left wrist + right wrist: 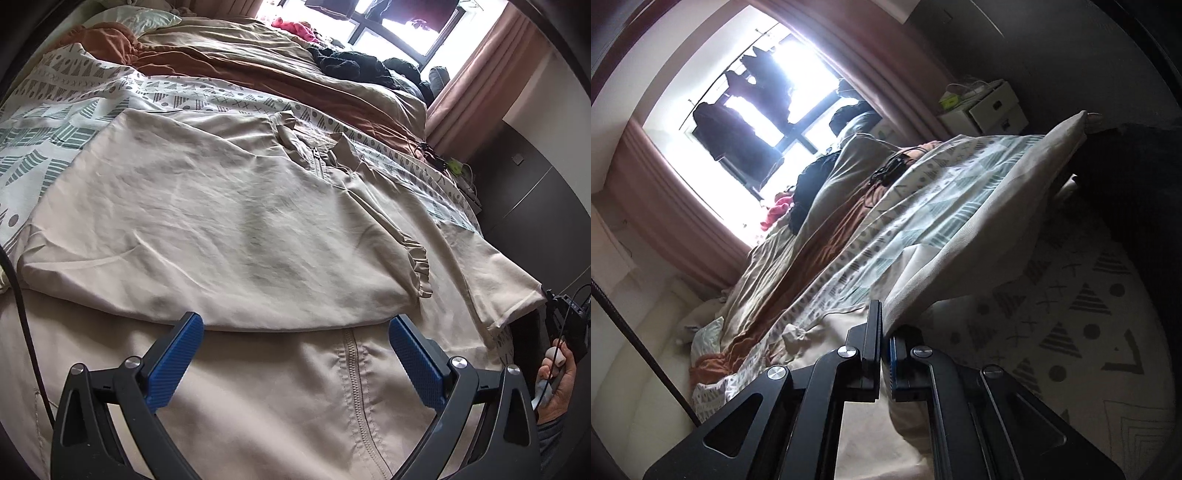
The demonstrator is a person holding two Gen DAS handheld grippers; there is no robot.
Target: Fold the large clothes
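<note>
A large beige zip-front garment (207, 221) lies spread on the bed, its left part folded over the middle so a fold edge runs across just ahead of my left gripper (295, 328). The left gripper is open and empty, its blue pads (173, 362) hovering over the lower part with the zipper (354, 384). A sleeve (495, 273) stretches out to the right edge of the bed. My right gripper (885, 325) is shut on the sleeve edge (979, 236) of the beige garment and holds it lifted at the bedside; that gripper shows in the left wrist view (565, 321) by the sleeve's end.
A patterned white-and-green bedsheet (55, 122) lies under the garment, with a brown and tan duvet (229, 59) behind. Dark clothes (354, 62) and a pink item (295, 27) lie by the window. A white nightstand (990, 107) stands beside the bed, with pink curtains (679, 221) around the window.
</note>
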